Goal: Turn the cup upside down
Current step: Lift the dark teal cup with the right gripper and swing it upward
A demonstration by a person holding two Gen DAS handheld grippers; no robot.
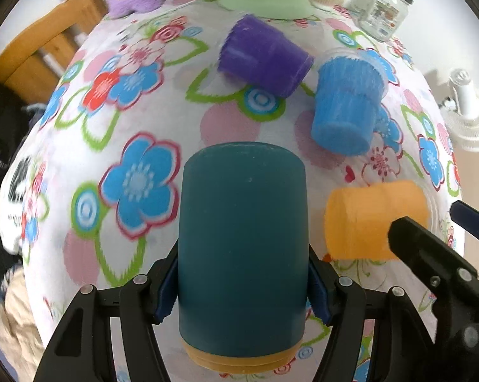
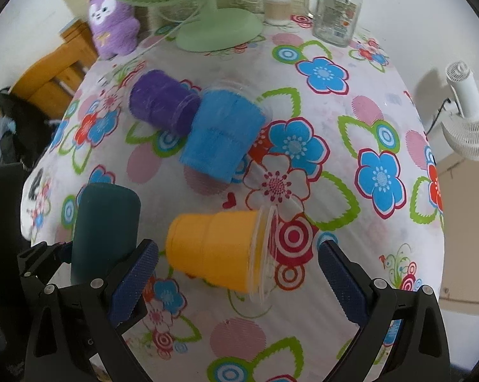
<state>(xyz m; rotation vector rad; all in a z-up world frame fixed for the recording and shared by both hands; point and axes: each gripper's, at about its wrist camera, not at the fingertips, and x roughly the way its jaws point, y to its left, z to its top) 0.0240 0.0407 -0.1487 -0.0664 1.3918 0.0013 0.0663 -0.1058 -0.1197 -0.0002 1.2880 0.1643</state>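
My left gripper (image 1: 242, 289) is shut on a dark teal cup (image 1: 242, 248), held bottom away from the camera, its tan rim near the lens; the cup also shows in the right wrist view (image 2: 105, 229). An orange cup (image 2: 214, 248) lies on its side on the flowered tablecloth, mouth to the right. My right gripper (image 2: 239, 273) is open, its blue pads on either side of the orange cup, apart from it. It shows in the left wrist view (image 1: 430, 238) beside the orange cup (image 1: 366, 222).
A blue cup (image 2: 220, 133) and a purple cup (image 2: 163, 105) lie on their sides further back. A green fan base (image 2: 220, 28), a purple plush toy (image 2: 112, 22) and a glass jar (image 2: 334, 12) stand at the far edge. A white fan (image 2: 468, 121) stands off the table's right edge.
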